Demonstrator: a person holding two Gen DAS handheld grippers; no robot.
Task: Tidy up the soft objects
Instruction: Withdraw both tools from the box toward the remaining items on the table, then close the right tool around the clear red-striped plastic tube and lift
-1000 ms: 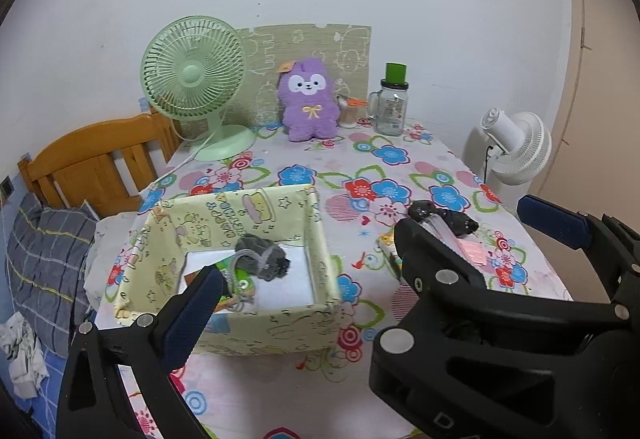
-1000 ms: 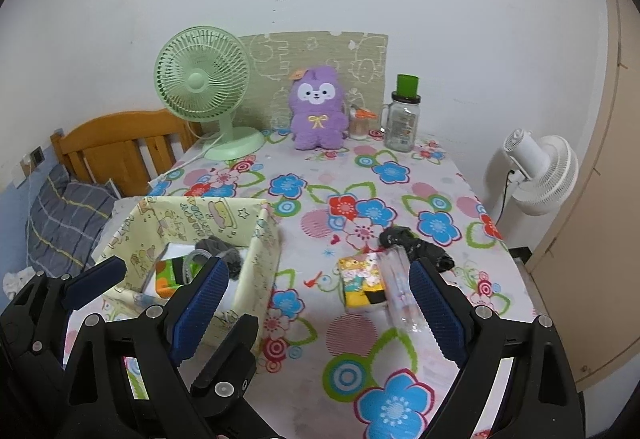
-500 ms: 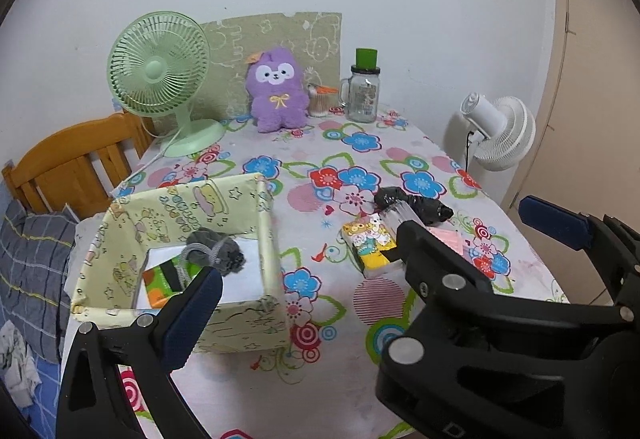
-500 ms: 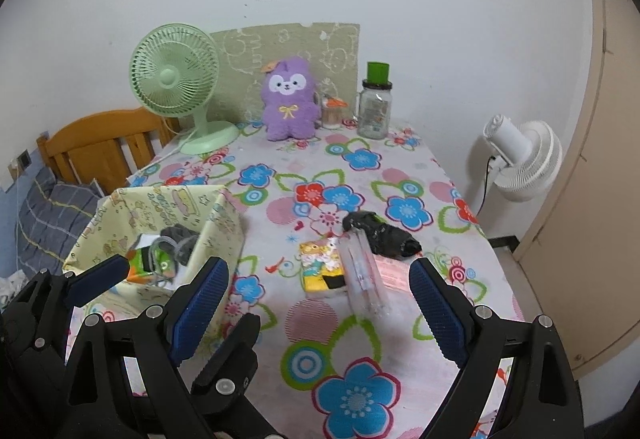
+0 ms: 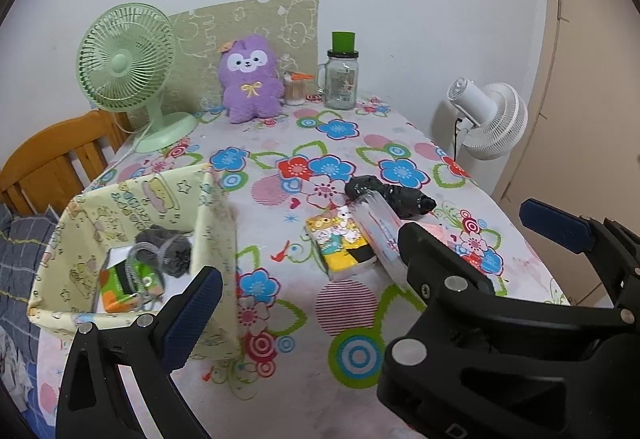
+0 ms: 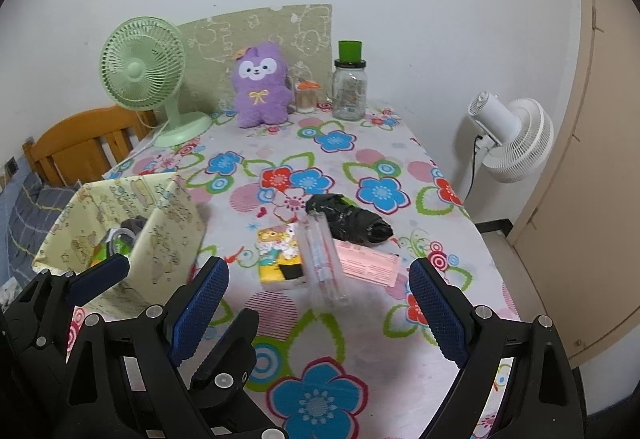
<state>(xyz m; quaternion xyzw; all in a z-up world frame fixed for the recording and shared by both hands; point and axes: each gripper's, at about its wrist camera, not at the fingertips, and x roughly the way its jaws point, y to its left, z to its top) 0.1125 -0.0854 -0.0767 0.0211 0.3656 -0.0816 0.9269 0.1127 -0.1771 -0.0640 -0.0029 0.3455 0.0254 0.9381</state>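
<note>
Right gripper (image 6: pixel 318 313): jaws spread wide, holding nothing, hovering low over the near edge of the floral tablecloth (image 6: pixel 320 391) and facing the loose cluster of items.
Left gripper (image 5: pixel 368 263): likewise spread wide and empty; its left finger sits in front of the fabric box's near wall, and the right gripper's body crosses in front of its view.
Fabric box (image 6: pixel 160 235): pale yellow printed bin at the table's left side; a grey bundle (image 5: pixel 166 249) and an orange-green pack (image 5: pixel 130 285) already lie inside.
Things left out: a yellow cartoon tissue pack (image 6: pixel 278 255), a clear plastic-wrapped pack (image 6: pixel 324 263) lying partly over it, a pink packet (image 6: pixel 370 263) beside that, and a black bundle (image 6: pixel 348 219) just behind, all touching or nearly so.
Back of table: purple plush toy (image 6: pixel 262 91) upright against the wall, between a green desk fan (image 6: pixel 146 75) and a glass jar (image 6: pixel 350 89).
Step in hand: judged as between placements, with the right gripper lining up on the next item.
Next move calls for: lowering and straddling one piece only; the clear pack lies on top, so it likely goes first, pinched across its narrow width without dragging the tissue pack beneath.
</note>
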